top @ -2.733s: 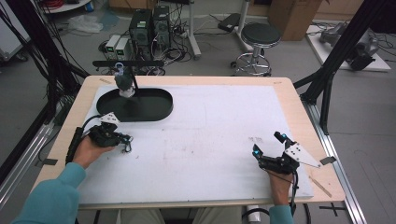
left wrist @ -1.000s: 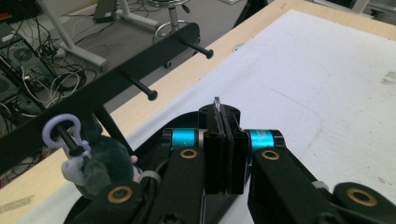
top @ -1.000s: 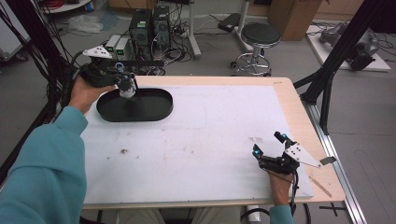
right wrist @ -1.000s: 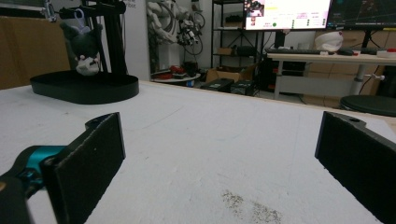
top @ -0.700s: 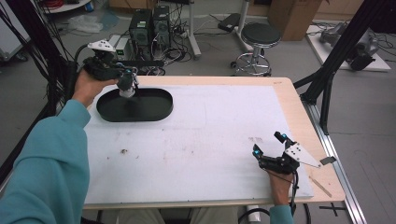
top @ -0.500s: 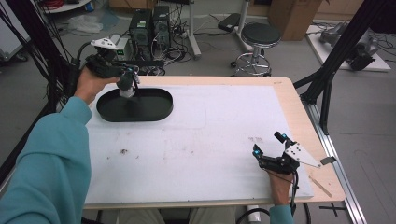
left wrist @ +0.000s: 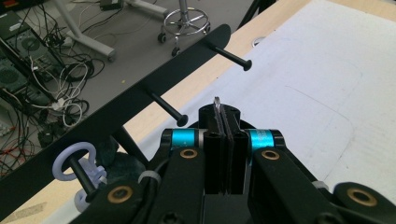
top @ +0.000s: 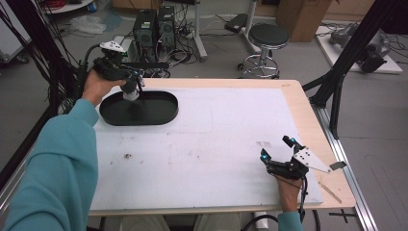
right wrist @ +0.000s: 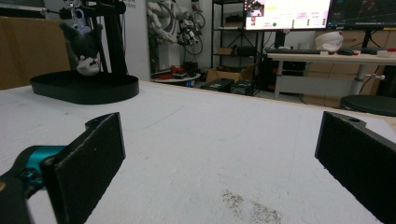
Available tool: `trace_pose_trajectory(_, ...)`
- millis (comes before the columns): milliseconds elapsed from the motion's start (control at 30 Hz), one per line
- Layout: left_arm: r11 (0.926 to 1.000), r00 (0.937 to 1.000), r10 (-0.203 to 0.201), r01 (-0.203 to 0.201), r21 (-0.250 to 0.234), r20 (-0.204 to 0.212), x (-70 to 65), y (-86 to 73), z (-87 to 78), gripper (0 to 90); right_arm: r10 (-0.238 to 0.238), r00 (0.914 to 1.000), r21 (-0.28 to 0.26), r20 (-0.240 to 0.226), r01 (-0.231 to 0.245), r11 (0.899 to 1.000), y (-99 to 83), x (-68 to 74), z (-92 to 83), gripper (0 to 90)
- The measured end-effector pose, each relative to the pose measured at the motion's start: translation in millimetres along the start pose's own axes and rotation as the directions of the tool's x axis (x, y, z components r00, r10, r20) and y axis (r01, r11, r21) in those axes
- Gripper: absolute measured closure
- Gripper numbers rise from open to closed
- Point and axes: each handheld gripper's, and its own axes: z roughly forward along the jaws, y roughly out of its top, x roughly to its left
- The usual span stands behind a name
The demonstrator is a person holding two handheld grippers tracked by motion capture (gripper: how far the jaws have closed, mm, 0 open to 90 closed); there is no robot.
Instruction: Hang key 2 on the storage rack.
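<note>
Landmark: black oval tray [top: 159,115] at the far left of the white mat [top: 216,144].

Left gripper [top: 131,79] is up over the tray's far-left rim, beside the black peg rack [left wrist: 140,100] that stands on the tray. Jaws are closed tight, pads face to face in the left gripper view. A thin metal edge [left wrist: 216,103] pokes up between the pads, too small to identify, so I can't tell what it is or whether it's really clamped.

Rack as seen from the left gripper view: a flat black bar with three pegs sticking out toward the camera. The two pegs nearer the stool side are bare. The third peg carries a pale lilac plastic ring [left wrist: 77,161], with a dark plush toy [left wrist: 119,163] hanging below it. The closed jaws sit just beside the middle peg, apart from the ring.

In the high view the toy [top: 131,94] hangs over the tray's far-left part, directly under the left gripper. Contact with the tray floor isn't visible. The right gripper view shows the toy [right wrist: 86,44] hanging head down from the rack above the tray, white face lowest.

Right gripper [top: 279,154] is well apart from the tray, at the near right of the mat, resting low on it. Jaws are spread wide, nothing between them, pointing across the mat toward the tray.
</note>
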Motion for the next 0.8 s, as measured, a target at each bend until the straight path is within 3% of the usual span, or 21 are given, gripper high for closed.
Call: trace_pose_trajectory(800,0.9997,0.9991,-0.026,0.026,0.005,-0.032,14.3,-5.6,11.9,88.3,0.000,1.0000,0.000,0.000,0.000,1.000,0.0,-0.1,0.1,0.7)
